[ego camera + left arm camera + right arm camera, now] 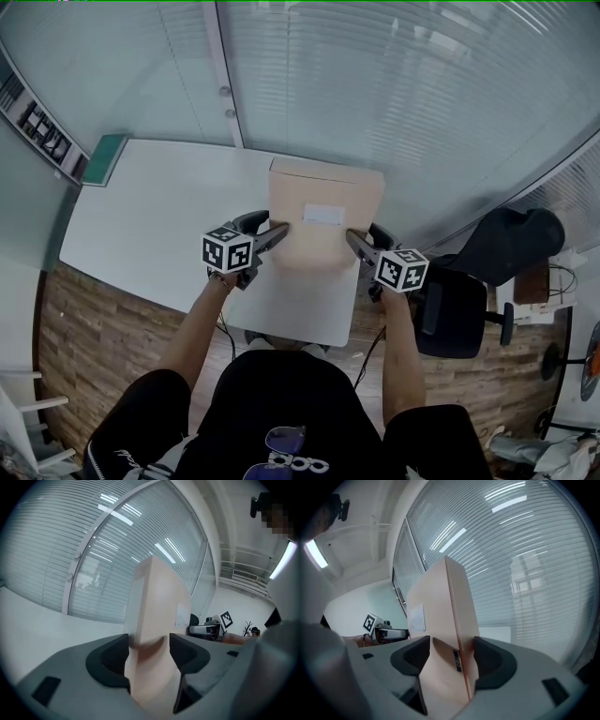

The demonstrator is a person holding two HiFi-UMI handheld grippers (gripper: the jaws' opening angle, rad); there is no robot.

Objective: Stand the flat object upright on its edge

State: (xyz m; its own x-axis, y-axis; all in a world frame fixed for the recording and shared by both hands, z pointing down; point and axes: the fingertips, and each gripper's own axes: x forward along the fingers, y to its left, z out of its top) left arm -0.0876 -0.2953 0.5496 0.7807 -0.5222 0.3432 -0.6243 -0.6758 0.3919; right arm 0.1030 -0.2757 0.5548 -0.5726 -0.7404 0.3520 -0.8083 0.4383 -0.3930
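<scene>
A: What is nearest the person?
B: The left gripper (276,233) and the right gripper (355,241), one in each hand; each is clamped on a side edge of the flat cardboard box (323,187).
A: Where is the box?
B: Between them, over the white table (159,206); reared up steeply, its white label (322,215) facing the person; whether its lower edge touches the table is unclear; beyond stands a glass wall with blinds (394,84).

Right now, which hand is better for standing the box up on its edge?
It's about a tie. The left gripper and the right gripper each clamp an opposite side edge of the cardboard box, like mirror images, so both together should probably tip it upright.
</scene>
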